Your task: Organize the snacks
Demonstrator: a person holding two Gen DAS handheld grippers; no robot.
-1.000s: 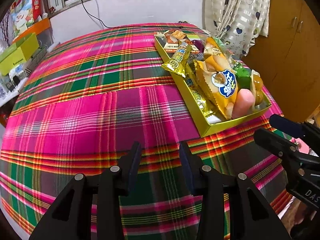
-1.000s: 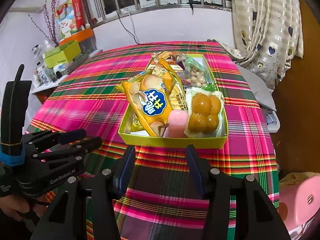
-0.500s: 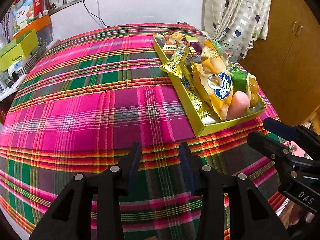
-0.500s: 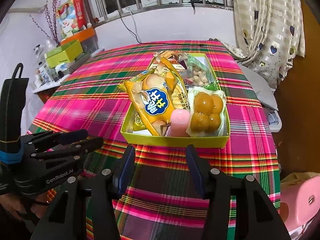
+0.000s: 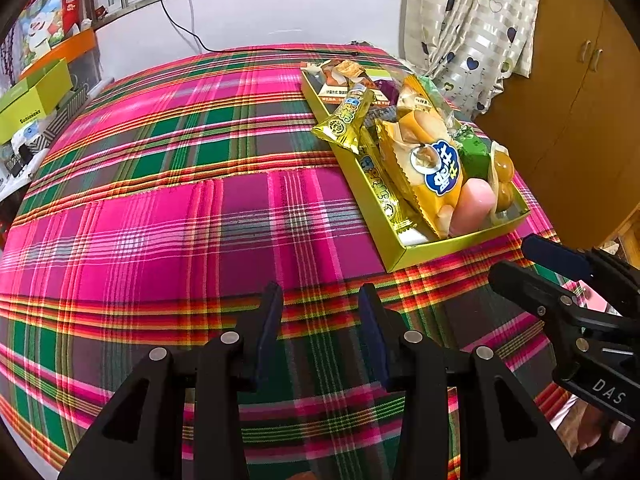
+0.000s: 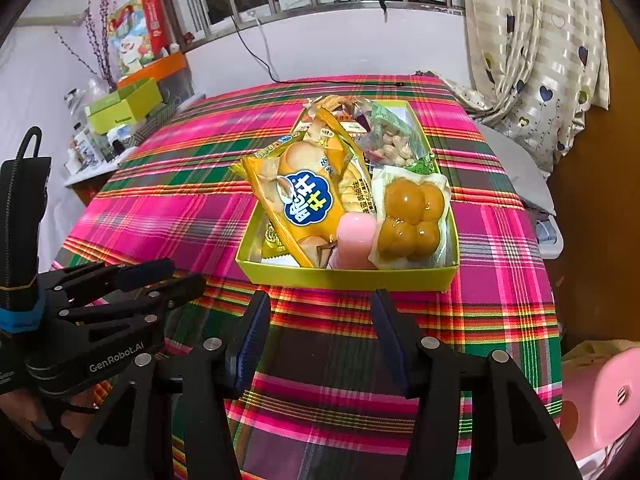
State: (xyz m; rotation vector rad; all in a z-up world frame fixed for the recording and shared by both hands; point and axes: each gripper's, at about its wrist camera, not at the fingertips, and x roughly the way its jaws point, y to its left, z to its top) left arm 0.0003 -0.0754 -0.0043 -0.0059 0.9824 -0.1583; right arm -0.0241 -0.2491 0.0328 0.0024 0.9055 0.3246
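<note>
A yellow-green tray [image 6: 348,278] [image 5: 436,248] full of snacks stands on the plaid tablecloth. In it lie a yellow bag with a blue logo [image 6: 304,200] [image 5: 432,168], a pink tube [image 6: 354,240], a pack of brown balls [image 6: 412,216], a nut bag [image 6: 394,140] and gold bars [image 5: 346,118]. My right gripper [image 6: 320,300] hovers open just in front of the tray's near wall, nothing between its fingers. My left gripper [image 5: 320,292] hovers open over bare cloth, left of the tray's near corner, empty. Each gripper shows in the other's view, the left [image 6: 176,276] and the right [image 5: 516,260].
The plaid cloth [image 5: 160,208] covers the whole table. A side shelf with green and orange boxes [image 6: 124,108] stands at the far left. A curtain [image 6: 532,48] and a wooden cabinet [image 5: 580,100] are on the right. A pink stool [image 6: 600,400] sits low at the right.
Both views shifted slightly, so the tray sits a little further from the fingers than one second ago. Both sets of jaws kept the same gap and nothing was taken or let go.
</note>
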